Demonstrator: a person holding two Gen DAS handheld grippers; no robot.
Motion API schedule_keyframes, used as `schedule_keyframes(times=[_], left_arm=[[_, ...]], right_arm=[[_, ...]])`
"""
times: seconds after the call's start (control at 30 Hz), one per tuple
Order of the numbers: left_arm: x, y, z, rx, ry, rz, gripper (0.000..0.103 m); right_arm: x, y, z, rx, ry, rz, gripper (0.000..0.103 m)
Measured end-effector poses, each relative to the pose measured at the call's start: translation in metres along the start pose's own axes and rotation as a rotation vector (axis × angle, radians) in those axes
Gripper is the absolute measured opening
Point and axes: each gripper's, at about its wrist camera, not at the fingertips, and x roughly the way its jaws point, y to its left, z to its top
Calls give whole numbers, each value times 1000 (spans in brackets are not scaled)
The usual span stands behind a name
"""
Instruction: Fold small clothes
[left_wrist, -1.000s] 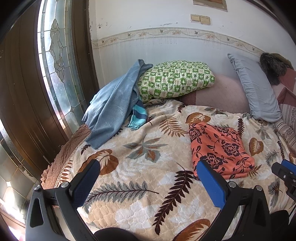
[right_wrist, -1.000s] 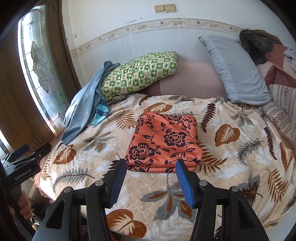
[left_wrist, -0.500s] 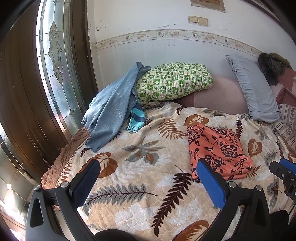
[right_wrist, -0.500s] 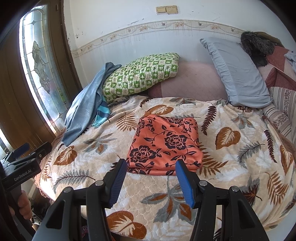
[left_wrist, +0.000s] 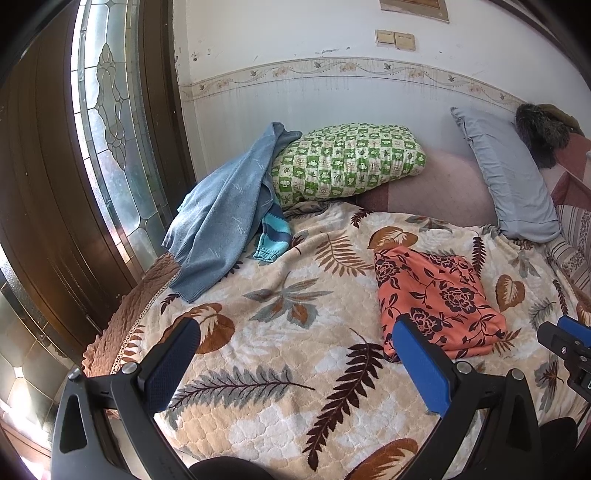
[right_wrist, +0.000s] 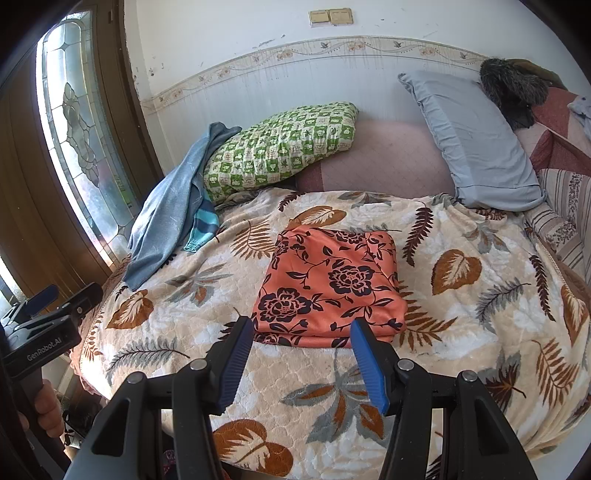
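1. Hidden or cut off: the striped teal garment (left_wrist: 272, 236) shows only a cuffed end; the rest lies under the blue-grey cloth (left_wrist: 221, 221). A dark furry thing (right_wrist: 513, 88) at the far right corner is too indistinct to name, possibly a hat or collar. A person's hand (right_wrist: 46, 410) is only partly seen at the left edge of the right wrist view, gripping a handle.

2. Surroundings: a bed with a leaf-patterned blanket (right_wrist: 461, 332) fills both views. A green checked pillow (right_wrist: 284, 144) and a grey pillow (right_wrist: 472, 136) lean against the white wall. A stained-glass window (left_wrist: 110, 129) stands on the left.

3. The task's thing: a folded orange floral cloth (right_wrist: 332, 288) lies flat mid-bed, a roughly square stack with its layered edges facing the cameras. Its slightly longer side seems to run from the near edge toward the pillows.

4. The right claw (right_wrist: 301, 354) hangs just before the cloth's near edge, pads apart, nothing between them.

5. The left claw (left_wrist: 295, 365) hovers over bare blanket beside the cloth, pads wide apart and empty.
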Motion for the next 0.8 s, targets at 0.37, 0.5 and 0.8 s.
schedule_keyframes(times=[0.37,0.5,0.8], left_arm=[[0,5,-2,-15,-2,1,103],[0,6,-2,-15,-3,0,103],[0,6,-2,-11,-5,3,103]], right_arm=[[0,4,-1,-9,-2,0,59],[0,4,-1,-8,-2,0,59],[0,4,-1,-6,-1,3,59]])
